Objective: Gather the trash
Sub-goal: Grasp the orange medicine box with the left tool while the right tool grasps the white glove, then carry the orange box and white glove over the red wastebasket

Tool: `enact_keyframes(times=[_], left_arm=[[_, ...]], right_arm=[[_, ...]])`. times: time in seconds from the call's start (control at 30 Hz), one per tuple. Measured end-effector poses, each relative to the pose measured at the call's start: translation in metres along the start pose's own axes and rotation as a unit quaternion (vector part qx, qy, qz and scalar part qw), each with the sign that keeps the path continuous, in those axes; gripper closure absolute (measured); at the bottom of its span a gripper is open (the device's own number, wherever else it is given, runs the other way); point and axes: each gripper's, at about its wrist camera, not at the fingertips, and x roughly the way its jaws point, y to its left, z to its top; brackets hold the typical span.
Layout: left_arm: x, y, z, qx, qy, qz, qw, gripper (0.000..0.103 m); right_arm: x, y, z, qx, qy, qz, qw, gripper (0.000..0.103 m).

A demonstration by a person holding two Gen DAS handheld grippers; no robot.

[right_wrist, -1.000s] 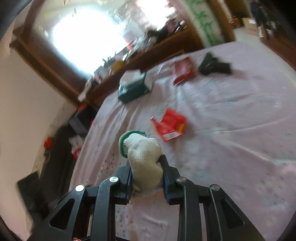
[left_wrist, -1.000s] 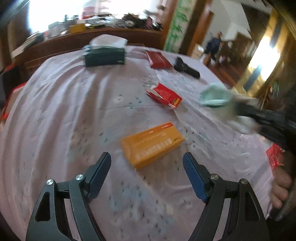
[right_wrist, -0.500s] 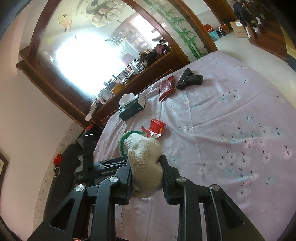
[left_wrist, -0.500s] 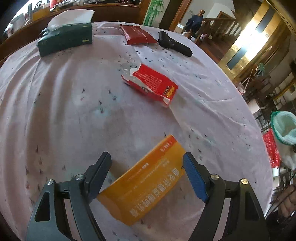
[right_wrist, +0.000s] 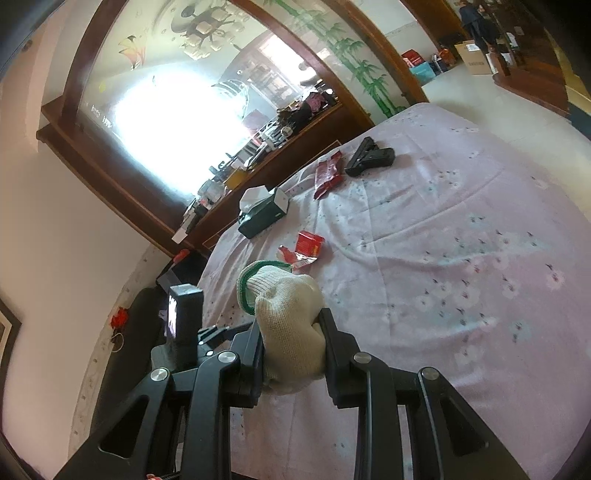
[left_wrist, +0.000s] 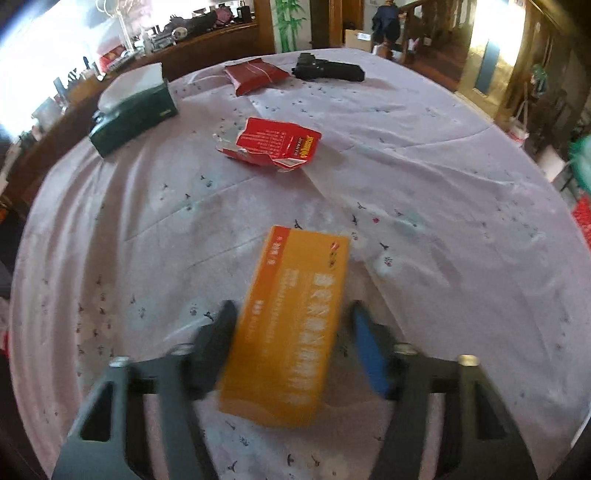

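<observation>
- Two hand-held grippers show, one in each wrist view, over a counter (left_wrist: 110,229) covered with a pale pink flowered cloth.
- The left hand-held gripper (left_wrist: 291,332) has just been closing its jaws around an orange box (left_wrist: 291,325) that lies flat on the cloth, its long side pointing away from the camera.
- The dark finger (left_wrist: 218,343) sits at the box's left edge, while the blue pad (left_wrist: 369,354) is a little apart from the right edge; the view is blurred, so I cannot tell if the left side truly presses.
- The right hand-held gripper (right_wrist: 291,332) is pinching a bunched white knitted glove (right_wrist: 288,317) with a green cuff, held above the cloth.
- Beyond the orange box lies a torn red carton (left_wrist: 273,146), flattened and open at one end.
- Farther back are a dark red packet (left_wrist: 255,74) and, just right of it, a black pistol-shaped thing (left_wrist: 328,70).
- A dark green tissue box (left_wrist: 136,110) stands near the counter's far left edge, white tissue sticking out on top.
- In the right wrist view a small black camera (right_wrist: 184,314) shows beside the gripper's left finger.
- A person (left_wrist: 386,20) stands far off in the doorway behind the counter.
</observation>
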Motion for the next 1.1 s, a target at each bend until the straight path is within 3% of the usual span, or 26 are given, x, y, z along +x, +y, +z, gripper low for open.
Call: enact_keyframes(times=[0.17,0.33,0.73,1.1], left_arm=[[-0.010,-0.009,-0.006,-0.019,-0.006,0.007,0.9998,0.057],[-0.052,-0.038,-0.025,-0.051,-0.047,0.010,0.9975,0.057],[-0.161,-0.138,-0.065,-0.094,-0.129,-0.079,0.9840,0.057],[-0.213,-0.209,-0.059,-0.056,-0.173,-0.121,0.9758,0.057]], right_arm=[[-0.030,-0.009,-0.012,0.011,-0.013,-0.010,1.000,0.075],[-0.063,-0.014,-0.024,0.016,-0.033,-0.016,0.999,0.075],[-0.141,-0.009,-0.040,-0.002,-0.087,-0.044,0.995,0.075],[-0.227,-0.018,-0.054,-0.002,-0.161,-0.080,0.984,0.075]])
